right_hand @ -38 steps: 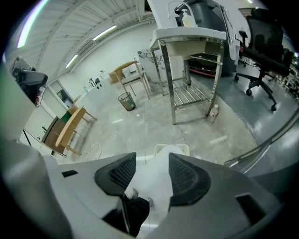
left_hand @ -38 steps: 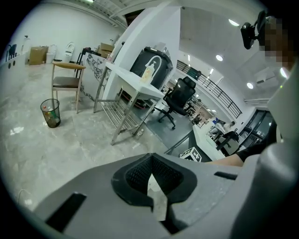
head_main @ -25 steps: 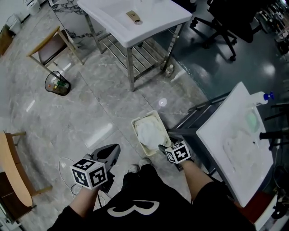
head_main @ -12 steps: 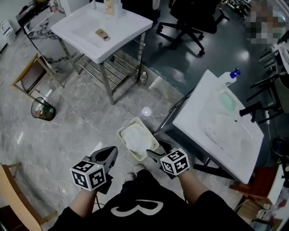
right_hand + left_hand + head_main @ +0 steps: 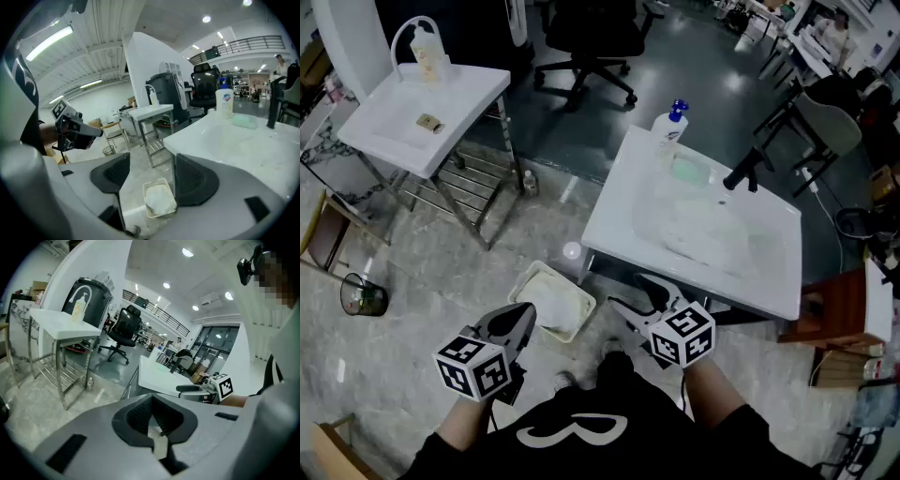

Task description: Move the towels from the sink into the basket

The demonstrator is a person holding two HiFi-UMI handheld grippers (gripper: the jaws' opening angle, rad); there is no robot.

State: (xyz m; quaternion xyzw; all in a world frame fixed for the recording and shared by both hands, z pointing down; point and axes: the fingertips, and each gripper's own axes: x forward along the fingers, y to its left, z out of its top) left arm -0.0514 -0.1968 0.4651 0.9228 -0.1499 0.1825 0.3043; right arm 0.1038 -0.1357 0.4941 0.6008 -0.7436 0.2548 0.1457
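Grey right claw (image 5: 636,292) gapes empty; left claw (image 5: 525,313) closed.

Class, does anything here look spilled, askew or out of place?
Nothing stands out: a towel lies inside the basket on the floor, more towels lie in the sink, and the soap bottle stands upright.

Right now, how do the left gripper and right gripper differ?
1. Jaws: the left gripper is shut, pads together; the right gripper is open, jaws well apart.
2. Place in the head view: the left gripper shows at the basket's left side; the right gripper shows between the basket and the sink's front edge.
3. Own view: the right gripper's gap frames the basket; the left gripper leaves no gap.
Shared: both hold nothing.
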